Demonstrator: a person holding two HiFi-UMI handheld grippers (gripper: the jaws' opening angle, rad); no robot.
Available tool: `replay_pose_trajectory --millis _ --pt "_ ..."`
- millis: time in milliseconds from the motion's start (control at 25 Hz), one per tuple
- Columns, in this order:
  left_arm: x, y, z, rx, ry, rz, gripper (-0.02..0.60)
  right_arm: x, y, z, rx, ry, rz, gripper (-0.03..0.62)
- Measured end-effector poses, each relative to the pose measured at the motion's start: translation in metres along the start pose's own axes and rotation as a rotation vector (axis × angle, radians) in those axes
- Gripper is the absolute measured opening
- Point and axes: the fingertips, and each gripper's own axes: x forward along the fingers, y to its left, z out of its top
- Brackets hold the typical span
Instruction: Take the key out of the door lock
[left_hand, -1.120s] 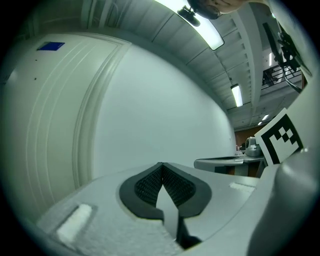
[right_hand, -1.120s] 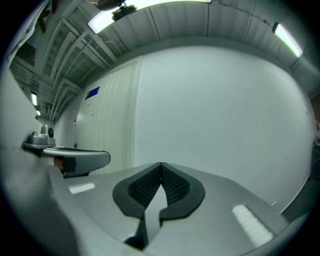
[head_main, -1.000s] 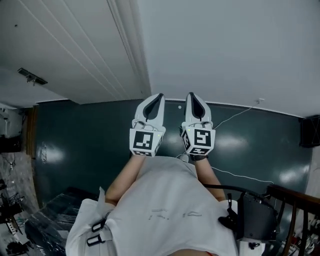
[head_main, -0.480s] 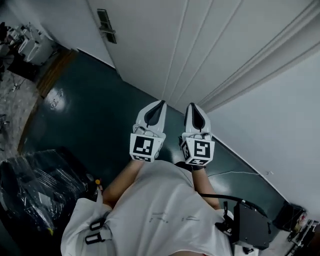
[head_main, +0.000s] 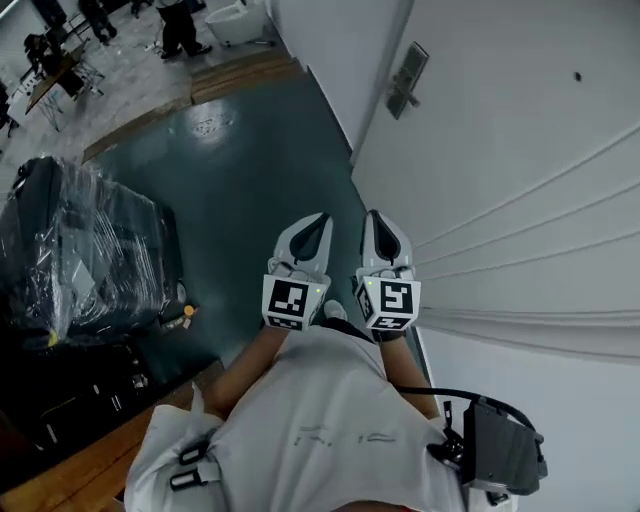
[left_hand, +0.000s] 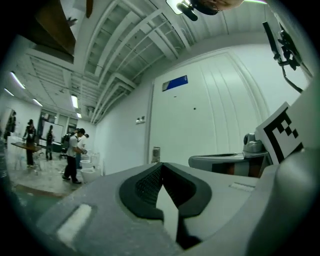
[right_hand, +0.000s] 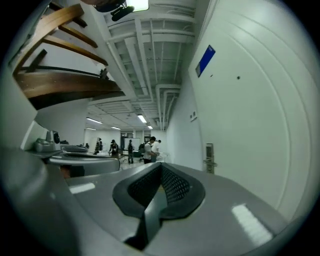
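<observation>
A white door (head_main: 520, 150) fills the right of the head view, with a metal lock plate and lever handle (head_main: 405, 78) near its top left. The same lock plate (right_hand: 209, 158) shows small in the right gripper view and, tiny, as a lock plate (left_hand: 156, 154) in the left gripper view. No key can be made out at this distance. My left gripper (head_main: 321, 216) and right gripper (head_main: 374, 214) are held side by side in front of the person's chest, both shut and empty, well short of the handle.
Dark teal floor (head_main: 240, 170) runs along the door. A black plastic-wrapped bundle (head_main: 80, 260) stands at the left. People (left_hand: 74, 155) stand far off in the bright room. A black box (head_main: 500, 445) hangs at the person's right hip. Wooden stair parts (right_hand: 65, 75) loom overhead.
The view has swung round: the door and its handle came from the upper left to the upper right, nearer. Both grippers kept their place before the chest, shut.
</observation>
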Motion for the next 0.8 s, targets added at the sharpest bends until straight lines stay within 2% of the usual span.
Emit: replay_pose_trajectory --millis 160,360,600,800 --pt "-0.009 0.049 0.006 0.009 -0.011 0.207 0.000 0.050 0.043 0.005 -0.010 -0.004 0.221 0.002" --pt "-0.019 0.085 0.015 0.018 -0.033 0.388 0.000 0.088 0.079 0.010 0.013 -0.003 0.408 0.002" --pt "-0.038 0.122 -0.005 0.005 0.001 0.550 0.000 0.118 0.115 -0.014 0.018 0.036 0.557 0.002" --pt "-0.035 0.154 -0.021 -0.030 0.016 0.605 0.000 0.141 0.135 -0.027 -0.024 0.073 0.625 0.002"
